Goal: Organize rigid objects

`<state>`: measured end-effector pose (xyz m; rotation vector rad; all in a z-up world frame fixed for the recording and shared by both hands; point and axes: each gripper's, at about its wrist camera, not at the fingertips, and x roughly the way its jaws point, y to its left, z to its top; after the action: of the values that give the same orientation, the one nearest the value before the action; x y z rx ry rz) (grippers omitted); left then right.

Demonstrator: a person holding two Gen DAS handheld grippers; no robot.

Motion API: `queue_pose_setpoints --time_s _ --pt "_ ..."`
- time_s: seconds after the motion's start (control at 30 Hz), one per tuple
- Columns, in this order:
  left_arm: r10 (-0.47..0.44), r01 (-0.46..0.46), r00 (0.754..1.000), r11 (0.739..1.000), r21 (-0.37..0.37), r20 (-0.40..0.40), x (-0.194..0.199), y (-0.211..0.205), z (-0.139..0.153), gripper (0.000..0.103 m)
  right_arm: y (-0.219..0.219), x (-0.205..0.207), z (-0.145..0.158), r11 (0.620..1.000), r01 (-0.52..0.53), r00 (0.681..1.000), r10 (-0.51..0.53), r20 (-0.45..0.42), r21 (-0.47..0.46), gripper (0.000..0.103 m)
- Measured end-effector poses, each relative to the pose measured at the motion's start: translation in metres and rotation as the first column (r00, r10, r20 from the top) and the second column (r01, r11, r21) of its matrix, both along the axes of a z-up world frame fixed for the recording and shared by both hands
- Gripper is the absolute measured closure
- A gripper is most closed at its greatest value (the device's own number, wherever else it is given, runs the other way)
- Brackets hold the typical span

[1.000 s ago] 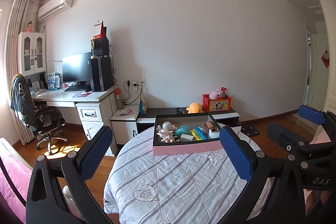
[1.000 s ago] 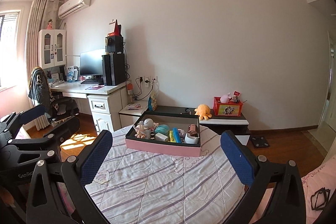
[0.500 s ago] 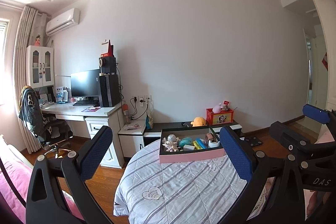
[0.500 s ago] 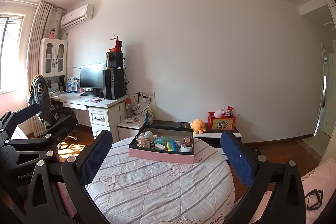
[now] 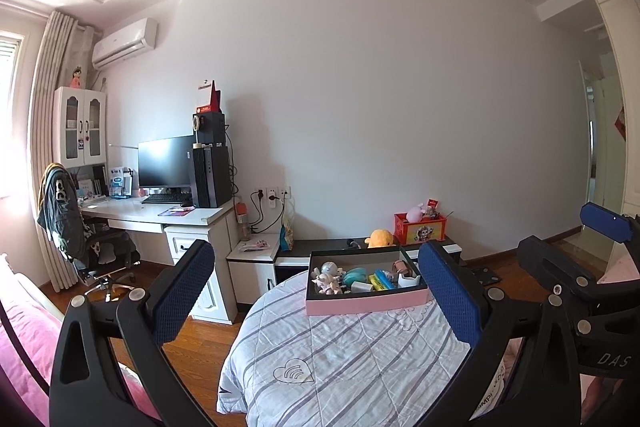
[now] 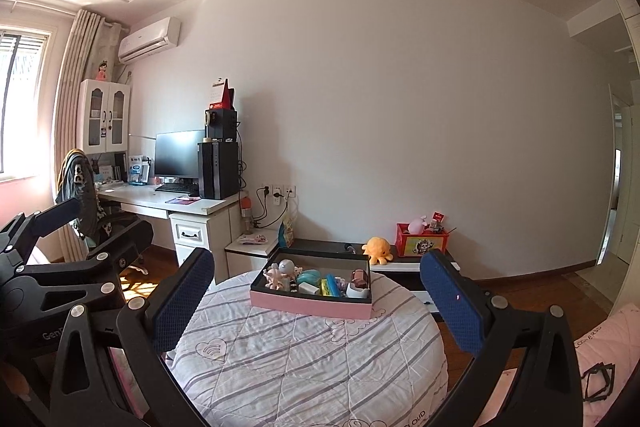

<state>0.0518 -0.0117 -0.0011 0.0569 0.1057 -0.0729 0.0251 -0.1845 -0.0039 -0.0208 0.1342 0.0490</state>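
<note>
A pink box point(image 5: 366, 301) point(image 6: 310, 303) with a dark inside stands at the far side of a round table under a striped quilt point(image 5: 352, 355) point(image 6: 304, 359). Several small toys lie in it: a pale octopus figure point(image 6: 280, 273), a teal piece point(image 5: 356, 275), a yellow and blue block point(image 6: 329, 285), a white cup point(image 6: 357, 291). My left gripper point(image 5: 316, 295) is open and held back from the table, well short of the box. My right gripper point(image 6: 316, 293) is open too, also far from the box, with nothing between its fingers.
A white desk point(image 6: 172, 203) with monitor, computer tower and chair point(image 5: 80, 227) stands at the left wall. Behind the table a low cabinet carries an orange plush octopus point(image 6: 378, 250) and a red box point(image 5: 420, 229). Wooden floor point(image 5: 200, 331) surrounds the table; pink bedding point(image 5: 20, 339) lies at left.
Both grippers have pulled back and tilted up from the table; the box looks smaller and farther, and more ceiling shows. Both stay open.
</note>
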Motion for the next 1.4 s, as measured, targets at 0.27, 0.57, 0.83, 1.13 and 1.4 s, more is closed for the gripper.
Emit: queue_pose_setpoints --time_s 0.27,0.57,0.83,1.13,1.4 --pt "0.004 -0.004 1.000 1.000 -0.001 0.000 0.0009 -0.0012 -0.0008 0.000 0.0001 -0.0003 0.0007 1.000 -0.001 1.000 0.001 -0.001 0.000 0.000" --pt "0.013 -0.013 1.000 1.000 -0.004 0.005 0.0008 -0.0023 -0.0009 0.000 0.0021 -0.0002 -0.0017 1.000 -0.006 1.000 0.006 -0.001 -0.001 0.000" --pt "0.028 -0.028 0.999 1.000 -0.009 0.022 -0.0001 -0.0055 0.0000 0.000 0.0010 0.0027 -0.0048 1.000 -0.013 1.000 0.013 -0.001 -0.004 0.000" --pt "0.037 -0.037 0.999 0.999 -0.008 0.030 0.0004 -0.0073 0.0002 0.000 -0.0008 0.0036 -0.0071 1.000 -0.017 1.000 0.017 -0.003 -0.003 0.000" --pt "0.033 -0.033 0.999 0.999 -0.011 0.034 -0.0002 -0.0058 -0.0018 0.000 -0.0020 0.0047 -0.0066 1.000 -0.018 1.000 0.018 -0.007 -0.004 0.000"
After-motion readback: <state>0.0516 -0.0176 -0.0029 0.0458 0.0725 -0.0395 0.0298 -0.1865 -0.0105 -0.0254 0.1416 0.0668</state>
